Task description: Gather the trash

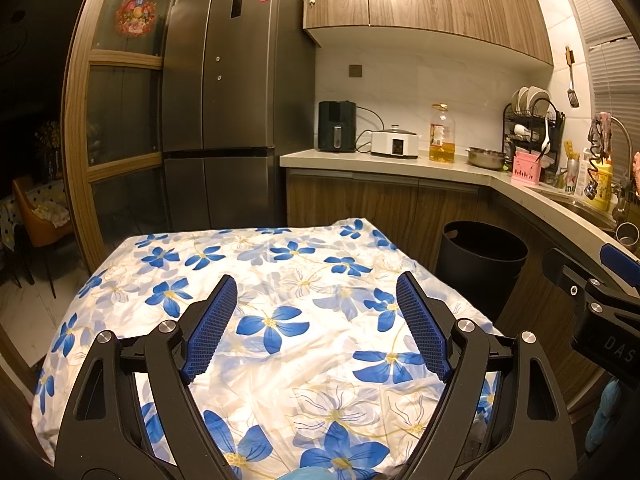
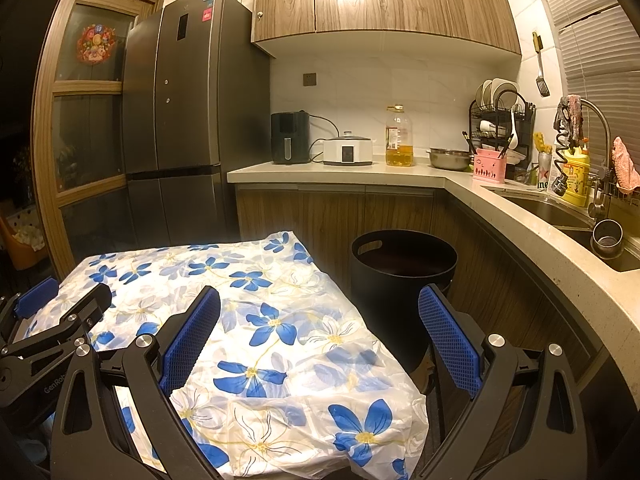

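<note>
A small table with a white cloth printed with blue flowers (image 1: 280,300) fills the lower part of both views (image 2: 260,320). No trash item shows on it. A black round trash bin (image 1: 482,256) stands on the floor to the right of the table, against the cabinets; it also shows in the right wrist view (image 2: 402,276). My left gripper (image 1: 316,292) is open and empty above the cloth. My right gripper (image 2: 324,308) is open and empty over the table's right edge, near the bin. The right gripper's body shows at the right edge of the left view (image 1: 600,300).
A dark fridge (image 1: 228,88) stands behind the table. An L-shaped counter (image 2: 400,176) carries an air fryer (image 2: 290,138), a cooker, an oil bottle (image 2: 399,136), a steel bowl and a dish rack. The sink (image 2: 560,208) is at right. A wood-framed glass door (image 1: 116,120) is at left.
</note>
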A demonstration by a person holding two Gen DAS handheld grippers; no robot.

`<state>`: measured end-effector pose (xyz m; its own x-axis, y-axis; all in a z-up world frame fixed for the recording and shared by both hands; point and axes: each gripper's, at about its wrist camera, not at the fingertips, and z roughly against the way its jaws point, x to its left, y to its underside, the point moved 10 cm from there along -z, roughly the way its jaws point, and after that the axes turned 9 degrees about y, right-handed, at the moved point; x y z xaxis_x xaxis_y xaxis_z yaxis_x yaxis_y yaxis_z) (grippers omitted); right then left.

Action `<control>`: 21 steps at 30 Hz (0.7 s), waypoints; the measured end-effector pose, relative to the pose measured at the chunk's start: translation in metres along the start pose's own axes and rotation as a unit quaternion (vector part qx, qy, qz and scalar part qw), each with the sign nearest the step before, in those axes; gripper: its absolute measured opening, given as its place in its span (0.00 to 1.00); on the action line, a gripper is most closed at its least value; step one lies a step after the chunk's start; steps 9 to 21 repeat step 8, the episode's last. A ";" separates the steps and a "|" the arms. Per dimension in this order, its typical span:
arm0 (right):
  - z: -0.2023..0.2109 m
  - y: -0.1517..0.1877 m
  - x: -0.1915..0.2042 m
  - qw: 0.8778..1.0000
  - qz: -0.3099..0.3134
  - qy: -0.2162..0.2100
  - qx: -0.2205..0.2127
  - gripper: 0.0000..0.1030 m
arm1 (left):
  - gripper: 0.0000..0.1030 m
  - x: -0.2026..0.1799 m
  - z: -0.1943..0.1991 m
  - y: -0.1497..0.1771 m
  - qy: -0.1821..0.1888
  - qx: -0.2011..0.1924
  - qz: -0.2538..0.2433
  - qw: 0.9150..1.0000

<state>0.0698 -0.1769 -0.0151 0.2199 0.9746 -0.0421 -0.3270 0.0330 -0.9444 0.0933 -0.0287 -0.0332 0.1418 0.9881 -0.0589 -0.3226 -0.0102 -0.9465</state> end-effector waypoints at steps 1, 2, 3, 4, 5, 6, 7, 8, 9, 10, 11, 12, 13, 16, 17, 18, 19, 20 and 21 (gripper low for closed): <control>-0.001 -0.001 0.001 1.000 0.000 0.000 0.000 0.93 | 0.80 0.000 0.000 0.000 0.000 0.000 0.000 1.000; -0.001 -0.001 0.000 1.000 0.000 0.000 0.000 0.93 | 0.82 0.001 0.000 0.000 -0.001 0.000 -0.001 1.000; -0.001 -0.001 0.000 1.000 0.000 0.000 0.000 0.93 | 0.82 0.001 0.000 0.000 -0.002 -0.001 -0.002 1.000; -0.001 -0.001 0.000 1.000 0.000 0.000 0.001 0.93 | 0.83 0.001 0.000 0.000 -0.004 -0.001 -0.003 1.000; -0.001 -0.001 0.000 1.000 0.000 -0.001 0.001 0.93 | 0.83 0.002 0.000 -0.001 -0.006 -0.001 -0.005 1.000; -0.001 -0.001 0.000 1.000 -0.001 -0.001 0.001 0.93 | 0.83 0.003 0.000 -0.001 -0.006 -0.001 -0.005 1.000; -0.001 -0.001 0.000 1.000 -0.001 -0.001 0.001 0.93 | 0.83 0.002 -0.001 -0.001 -0.006 -0.001 -0.004 1.000; -0.001 -0.001 0.000 1.000 0.000 -0.001 0.001 0.93 | 0.83 0.003 -0.001 -0.001 -0.004 0.000 -0.002 1.000; -0.001 -0.001 0.000 1.000 0.000 -0.001 0.001 0.93 | 0.83 0.003 -0.001 -0.001 -0.004 0.000 -0.002 1.000; -0.001 -0.001 0.000 1.000 0.000 -0.001 0.001 0.93 | 0.83 0.003 -0.001 -0.001 -0.004 0.000 -0.002 1.000; -0.001 -0.001 0.000 1.000 0.000 -0.001 0.001 0.93 | 0.83 0.003 -0.001 -0.001 -0.004 0.000 -0.002 1.000; -0.001 -0.001 0.000 1.000 0.000 -0.001 0.001 0.93 | 0.83 0.003 -0.001 -0.001 -0.004 0.000 -0.002 1.000; -0.001 -0.001 0.000 1.000 0.000 -0.001 0.001 0.93 | 0.83 0.003 -0.001 -0.001 -0.004 0.000 -0.002 1.000; -0.001 -0.001 0.000 1.000 0.000 -0.001 0.001 0.93 | 0.83 0.003 -0.001 -0.001 -0.004 0.000 -0.002 1.000; -0.001 -0.001 0.000 1.000 0.000 -0.001 0.001 0.93 | 0.83 0.003 -0.001 -0.001 -0.004 0.000 -0.002 1.000; -0.001 -0.001 0.000 1.000 0.000 -0.001 0.001 0.93 | 0.83 0.003 -0.001 -0.001 -0.004 0.000 -0.002 1.000; -0.001 -0.001 0.000 1.000 0.000 -0.001 0.001 0.93 | 0.83 0.003 -0.001 -0.001 -0.004 0.000 -0.002 1.000; -0.001 -0.001 0.000 1.000 0.000 -0.001 0.001 0.93 | 0.83 0.003 -0.001 -0.001 -0.004 0.000 -0.002 1.000; -0.001 -0.001 0.000 1.000 0.000 -0.001 0.001 0.93 | 0.83 0.003 -0.001 -0.001 -0.004 0.000 -0.002 1.000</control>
